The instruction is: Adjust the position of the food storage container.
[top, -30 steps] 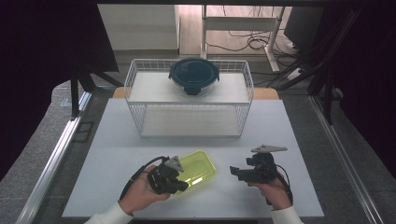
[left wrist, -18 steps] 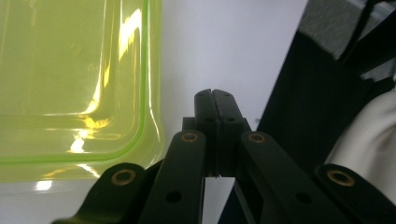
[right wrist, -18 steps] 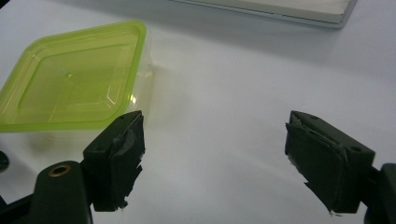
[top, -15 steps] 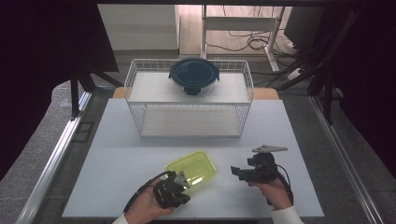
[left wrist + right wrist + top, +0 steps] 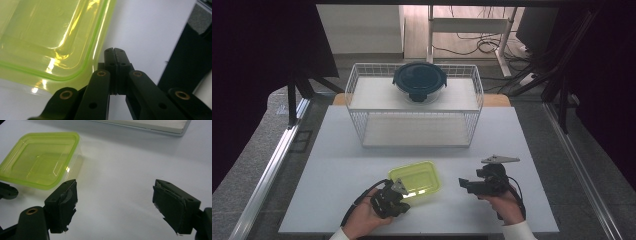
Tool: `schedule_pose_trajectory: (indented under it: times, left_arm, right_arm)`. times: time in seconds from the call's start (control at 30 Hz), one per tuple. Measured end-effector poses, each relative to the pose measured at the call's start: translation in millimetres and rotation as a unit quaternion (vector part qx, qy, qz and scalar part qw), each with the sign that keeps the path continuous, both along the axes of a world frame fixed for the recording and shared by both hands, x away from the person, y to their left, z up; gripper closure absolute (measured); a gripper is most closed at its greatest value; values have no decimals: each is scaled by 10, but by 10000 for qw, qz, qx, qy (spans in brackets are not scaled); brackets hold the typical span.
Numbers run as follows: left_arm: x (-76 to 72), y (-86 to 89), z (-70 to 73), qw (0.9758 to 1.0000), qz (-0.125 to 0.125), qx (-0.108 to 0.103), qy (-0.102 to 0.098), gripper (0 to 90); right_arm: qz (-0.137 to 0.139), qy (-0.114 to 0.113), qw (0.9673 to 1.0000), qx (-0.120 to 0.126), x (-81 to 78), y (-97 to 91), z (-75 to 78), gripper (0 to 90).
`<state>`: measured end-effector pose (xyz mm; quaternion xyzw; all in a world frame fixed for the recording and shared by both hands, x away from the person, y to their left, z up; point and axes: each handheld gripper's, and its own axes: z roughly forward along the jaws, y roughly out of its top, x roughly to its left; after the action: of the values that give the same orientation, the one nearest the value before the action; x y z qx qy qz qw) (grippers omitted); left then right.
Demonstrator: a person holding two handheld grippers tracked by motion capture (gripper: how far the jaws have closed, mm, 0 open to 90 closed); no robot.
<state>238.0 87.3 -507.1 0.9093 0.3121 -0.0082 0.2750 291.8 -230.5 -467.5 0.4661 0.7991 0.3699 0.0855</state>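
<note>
I hold the left gripper (image 5: 401, 189) at the near-left corner of the translucent yellow-green rectangular plastic container with its lid on (image 5: 415, 179), which sits on the white table (image 5: 332, 165) near the front edge, between my two hands. In the left gripper view its jaws are pressed flat together with nothing between them, their tips just beside the container's rim. The right gripper (image 5: 466, 184) hangs a little to the right of the box, apart from it, jaws spread wide and empty. Nothing is gripped, so I judge the handling to be at its start: the box has yet to be taken in either gripper. Far across the table, the white wire basket (image 5: 357, 85) carries a round glass container with a dark blue clip lid (image 5: 419, 80) on its upper shelf.

The high view gives the whole layout, basket included. The left gripper view reveals the green seal line along the lid's edge, while the right gripper view shows worn padding on its spread fingers (image 5: 65, 202).
</note>
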Motion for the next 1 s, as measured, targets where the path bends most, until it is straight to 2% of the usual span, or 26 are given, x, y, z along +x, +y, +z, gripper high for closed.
schedule_pose_trajectory:
  times: [1.0]
  left_arm:
    - [126, 173, -40, 9995, 308, -76, 47, 898]
  right_arm:
    - [51, -54, 10000, 23, -12, 18, 14, 193]
